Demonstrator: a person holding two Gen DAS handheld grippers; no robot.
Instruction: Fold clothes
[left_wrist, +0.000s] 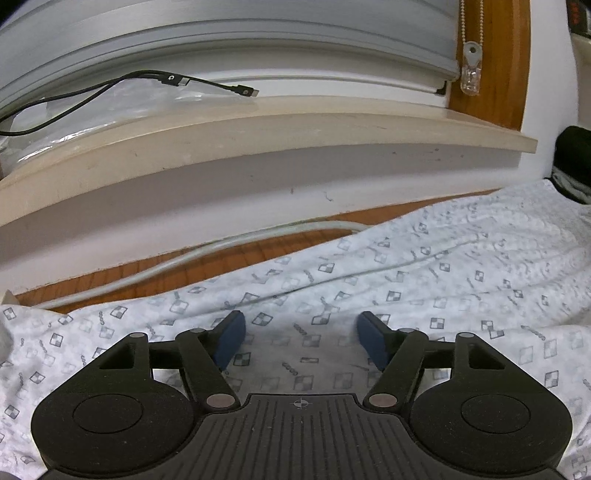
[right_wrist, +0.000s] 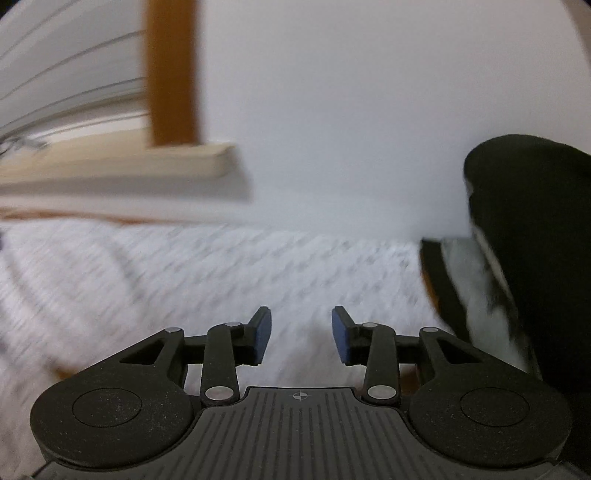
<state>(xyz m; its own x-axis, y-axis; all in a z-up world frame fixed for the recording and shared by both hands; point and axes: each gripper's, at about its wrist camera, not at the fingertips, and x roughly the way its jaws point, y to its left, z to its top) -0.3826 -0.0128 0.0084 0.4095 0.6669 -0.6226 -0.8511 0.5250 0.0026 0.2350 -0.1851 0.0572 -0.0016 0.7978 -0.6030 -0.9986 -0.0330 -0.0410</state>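
A white garment (left_wrist: 424, 280) printed with small grey checkered squares lies spread over the wooden table. My left gripper (left_wrist: 301, 338) hovers just above it, jaws wide apart, blue pads (left_wrist: 231, 341) bare and nothing between them. In the blurred right wrist view the same white cloth (right_wrist: 221, 273) fills the lower half. Over it my right gripper (right_wrist: 301, 334) stands open with a narrower gap and nothing pinched between its blue pads (right_wrist: 340, 334).
A white cable (left_wrist: 207, 254) runs along the bare wooden table strip (left_wrist: 236, 254) behind the garment. Above is a beige windowsill (left_wrist: 258, 136) with a black cable (left_wrist: 147, 79) and a plastic bag. A dark garment pile (right_wrist: 532, 236) sits at the right, against the white wall.
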